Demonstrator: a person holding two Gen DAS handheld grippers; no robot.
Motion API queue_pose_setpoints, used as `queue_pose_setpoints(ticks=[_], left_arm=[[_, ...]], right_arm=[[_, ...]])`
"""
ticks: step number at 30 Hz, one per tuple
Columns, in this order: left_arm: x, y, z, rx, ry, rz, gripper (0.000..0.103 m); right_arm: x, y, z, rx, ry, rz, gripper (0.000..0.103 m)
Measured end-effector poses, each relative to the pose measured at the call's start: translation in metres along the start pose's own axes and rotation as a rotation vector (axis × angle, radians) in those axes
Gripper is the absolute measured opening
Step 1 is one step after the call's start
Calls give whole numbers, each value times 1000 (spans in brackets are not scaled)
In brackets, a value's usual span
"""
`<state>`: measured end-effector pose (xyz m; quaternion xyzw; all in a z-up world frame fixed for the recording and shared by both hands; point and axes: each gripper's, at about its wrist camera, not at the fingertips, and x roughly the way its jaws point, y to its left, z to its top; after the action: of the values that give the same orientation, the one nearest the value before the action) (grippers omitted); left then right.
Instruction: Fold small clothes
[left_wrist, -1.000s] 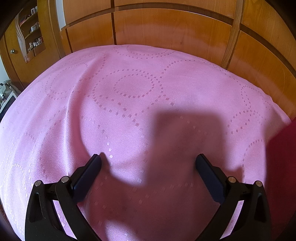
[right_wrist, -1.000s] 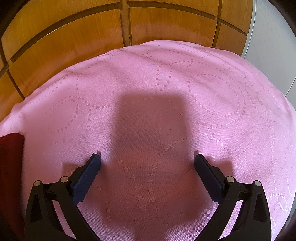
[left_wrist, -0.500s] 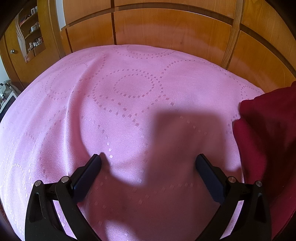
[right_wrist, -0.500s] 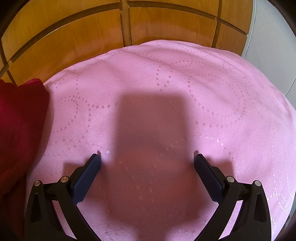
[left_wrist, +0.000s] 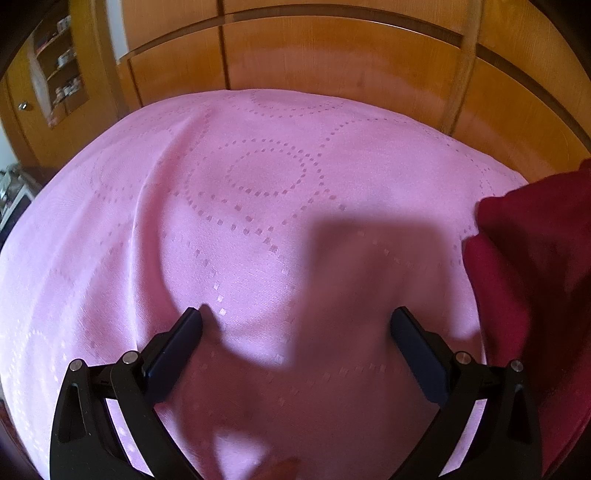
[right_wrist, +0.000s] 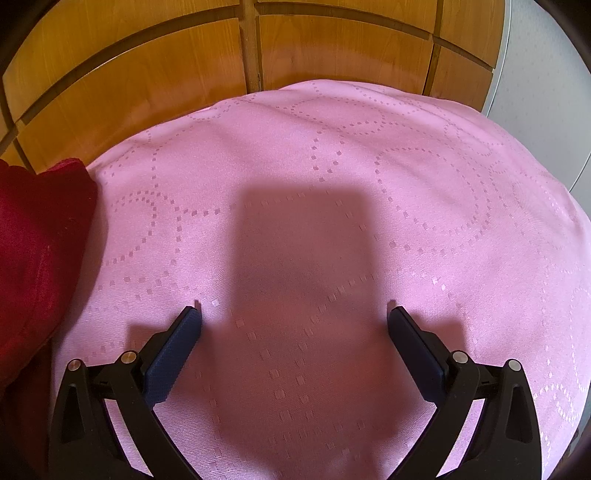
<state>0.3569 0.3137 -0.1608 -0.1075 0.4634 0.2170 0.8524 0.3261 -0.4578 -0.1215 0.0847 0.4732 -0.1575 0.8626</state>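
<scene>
A dark red garment (left_wrist: 532, 266) lies bunched on the pink patterned cloth (left_wrist: 258, 206) at the right edge of the left wrist view. It also shows at the left edge of the right wrist view (right_wrist: 37, 251). My left gripper (left_wrist: 297, 317) is open and empty, low over the cloth, with the garment just right of its right finger. My right gripper (right_wrist: 293, 314) is open and empty, low over the cloth (right_wrist: 406, 184), with the garment well left of its left finger. The garment lies between the two grippers.
Wooden wardrobe panels (left_wrist: 332, 55) stand right behind the cloth-covered surface, also in the right wrist view (right_wrist: 147, 66). A shelf with small items (left_wrist: 59, 62) is at the far left. A white wall (right_wrist: 535, 74) is at the far right.
The red garment has come into view between the grippers, from a sliver at the frame edges to a large bunched heap on the cloth. Both grippers have stayed open and nearly still.
</scene>
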Motion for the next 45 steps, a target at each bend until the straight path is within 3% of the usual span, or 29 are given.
queue_pose_setpoints(ticks=[2, 4, 9, 12, 15, 19, 22, 29, 32, 37, 45], left_arm=[[-12, -1, -1, 6, -21, 58, 101], [-36, -4, -7, 27, -110, 99, 101], [-123, -25, -40, 150, -345, 62, 101], [-162, -39, -63, 170, -388, 7, 101], [-198, -51, -86, 161, -370, -132, 101], [-235, -76, -120, 224, -325, -251, 101], [-256, -88, -141, 281, -329, -280, 101], [-278, -89, -172, 297, -322, -305, 101], [-281, -92, -179, 312, -325, -274, 101], [-269, -93, -180, 312, -250, -266, 101], [-267, -93, -182, 308, -246, -252, 101]], right_arm=[[-2, 1, -1, 5, 15, -11, 100], [-9, 4, -3, -18, 34, -4, 100], [-87, 20, -36, -54, -152, 67, 100], [-155, 45, -67, -97, -299, 82, 100], [-219, 80, -102, -139, -393, 61, 100], [-273, 115, -149, -127, -381, 169, 100], [-294, 143, -182, -167, -359, 231, 100], [-324, 167, -221, -181, -386, 199, 100], [-320, 166, -219, -175, -376, 205, 100], [-317, 163, -221, -146, -339, 222, 100], [-316, 165, -223, -156, -332, 217, 100]])
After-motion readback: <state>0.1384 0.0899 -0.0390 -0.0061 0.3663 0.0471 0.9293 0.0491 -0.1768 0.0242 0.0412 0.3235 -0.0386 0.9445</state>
